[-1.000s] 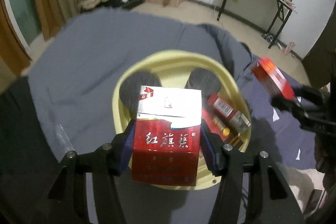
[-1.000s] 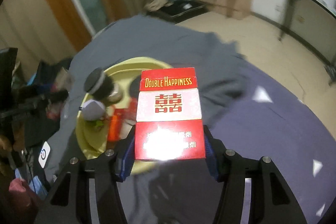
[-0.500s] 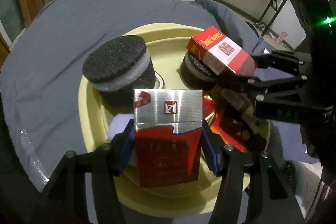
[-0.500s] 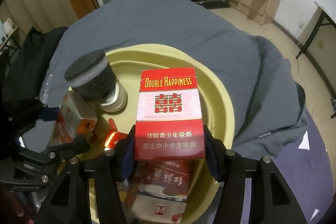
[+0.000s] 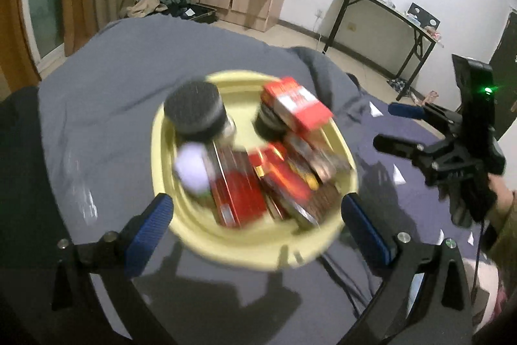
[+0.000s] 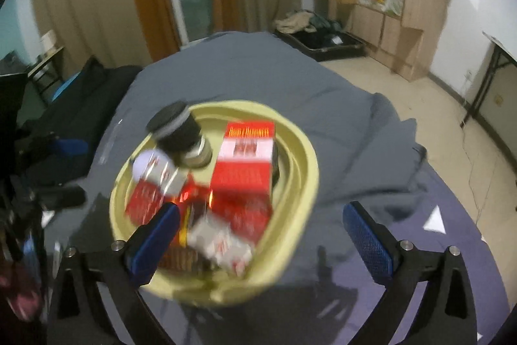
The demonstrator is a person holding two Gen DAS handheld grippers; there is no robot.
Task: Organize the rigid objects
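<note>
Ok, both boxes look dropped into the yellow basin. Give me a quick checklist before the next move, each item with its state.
1. Left gripper empty: ok. Its jaws have just been opening and nothing is between them.
2. Right gripper empty: ok. Its jaws have also just been opening and nothing is between them.
3. Double Happiness box inside the yellow basin: ok, it leans on other items, not flat.
4. Red and silver box in the basin: ok, lying among the other packs.
5. Items settled and still: cannot tell, both views are blurred.
6. More rigid objects left on the grey cloth: cannot tell; none shows in these views.
</note>
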